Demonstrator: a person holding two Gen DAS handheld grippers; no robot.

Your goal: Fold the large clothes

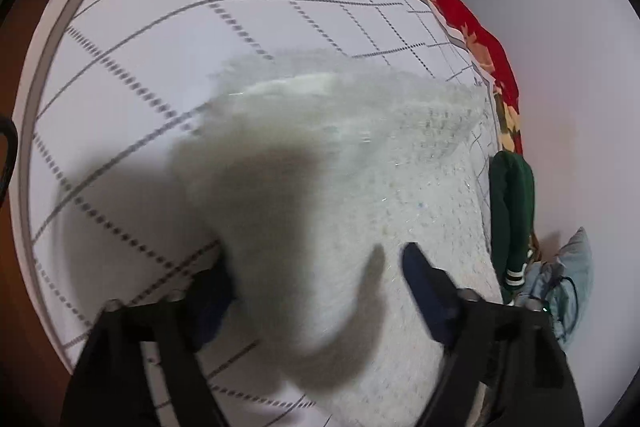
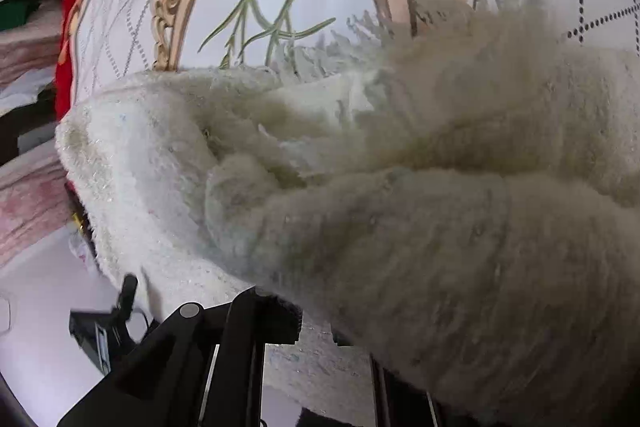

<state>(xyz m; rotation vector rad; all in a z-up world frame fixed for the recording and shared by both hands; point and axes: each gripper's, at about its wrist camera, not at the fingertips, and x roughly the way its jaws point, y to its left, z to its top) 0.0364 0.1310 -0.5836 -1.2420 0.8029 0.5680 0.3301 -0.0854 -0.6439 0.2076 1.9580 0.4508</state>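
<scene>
Fuzzy cream sweater (image 1: 360, 187) lies on the bed sheet (image 1: 140, 67), the white one with the dotted grid. In the left view it fills the centre and runs from 6 o'clock up toward 2 o'clock, near the bed's edge.

Left gripper (image 1: 316, 287): jaws spread wide, straddling a fold of the knit, with one finger at 7 o'clock half sunk beside the fabric and the other at 5 o'clock resting over it. Not pinching.

Right gripper (image 2: 320, 339): knit is draped right over the fingers and bunched up to 3 o'clock. Looks like it is clamped on the sweater, but the fabric hides the tips, so I cannot tell for sure.

Handling, my read:
- Soft, limp and thick. It will sag and bunch, and won't hold a crease.
- Bulky but probably light for its size. The long pile looks grippy, not slippery, and may snag.
- Take hold at a firmer edge such as the hem, cuff or shoulder seam. Pinch the full thickness rather than loose fluff.
- Watch the overhang at the bed edge by the red blanket (image 1: 480, 39).
</scene>
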